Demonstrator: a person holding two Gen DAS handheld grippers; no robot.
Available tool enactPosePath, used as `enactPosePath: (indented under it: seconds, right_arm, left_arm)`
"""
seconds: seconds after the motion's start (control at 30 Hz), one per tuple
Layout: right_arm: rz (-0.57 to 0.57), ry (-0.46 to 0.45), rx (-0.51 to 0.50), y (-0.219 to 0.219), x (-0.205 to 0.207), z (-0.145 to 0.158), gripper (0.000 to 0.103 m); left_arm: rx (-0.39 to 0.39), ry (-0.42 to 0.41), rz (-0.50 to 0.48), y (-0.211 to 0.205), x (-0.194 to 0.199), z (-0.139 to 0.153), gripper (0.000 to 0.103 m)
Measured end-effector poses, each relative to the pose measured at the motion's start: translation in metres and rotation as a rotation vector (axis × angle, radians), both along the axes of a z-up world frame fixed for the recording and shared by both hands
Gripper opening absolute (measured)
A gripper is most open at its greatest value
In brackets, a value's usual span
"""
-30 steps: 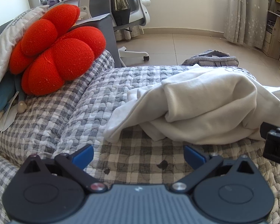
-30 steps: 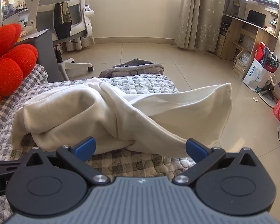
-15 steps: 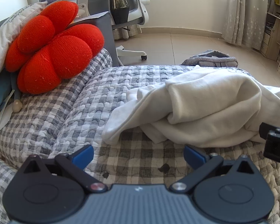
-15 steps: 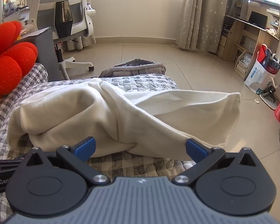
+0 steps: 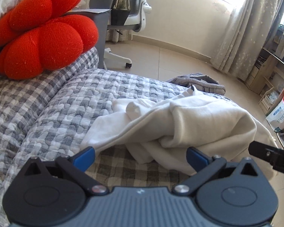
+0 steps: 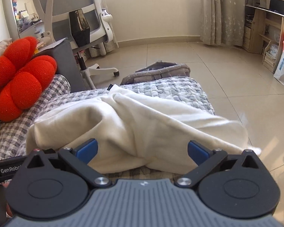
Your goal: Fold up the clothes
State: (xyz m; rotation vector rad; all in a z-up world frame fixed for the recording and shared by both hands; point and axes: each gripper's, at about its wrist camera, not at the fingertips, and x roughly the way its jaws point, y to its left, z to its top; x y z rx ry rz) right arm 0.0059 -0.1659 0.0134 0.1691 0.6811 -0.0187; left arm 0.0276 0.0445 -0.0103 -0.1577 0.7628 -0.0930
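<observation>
Left wrist view shows our left gripper with its 2 blue pads wide apart and holding nothing, just before the near edge of the cream garment. It lies crumpled on the checked sofa cover, toward the right edge, where 1 part hangs over. We judge the wide opening is kept ready for taking a hem. In the right wrist view our right gripper is equally wide and empty, low over the folds. A red cushion rests at the far left corner.
</observation>
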Motion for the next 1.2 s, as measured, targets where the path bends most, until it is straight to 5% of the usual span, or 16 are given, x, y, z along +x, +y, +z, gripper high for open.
enactPosePath:
  seconds: [0.17,0.33,0.5,0.67,0.8,1.2]
  right_arm:
    - [0.108,-0.029,0.116,-0.001,0.006,0.0,0.09]
    - [0.147,0.002,0.123,0.01,0.012,-0.007,0.05]
    - [0.172,0.001,0.089,0.021,0.006,-0.007,0.02]
    - [0.183,-0.003,0.064,0.027,-0.001,-0.007,0.013]
    - [0.217,-0.009,0.084,0.031,-0.011,-0.002,0.013]
    - [0.391,0.044,0.184,0.06,-0.037,0.0,0.009]
  left_arm:
    - [-0.036,0.047,-0.034,0.004,0.01,-0.002,0.103]
    - [-0.086,0.044,-0.078,0.01,0.009,-0.002,0.102]
    - [-0.075,0.039,-0.053,0.014,0.008,-0.001,0.098]
    - [-0.097,0.038,-0.047,0.019,0.005,0.002,0.098]
    - [-0.191,0.038,-0.068,0.028,0.001,0.007,0.097]
    - [-0.317,0.015,-0.074,0.043,-0.009,0.015,0.067]
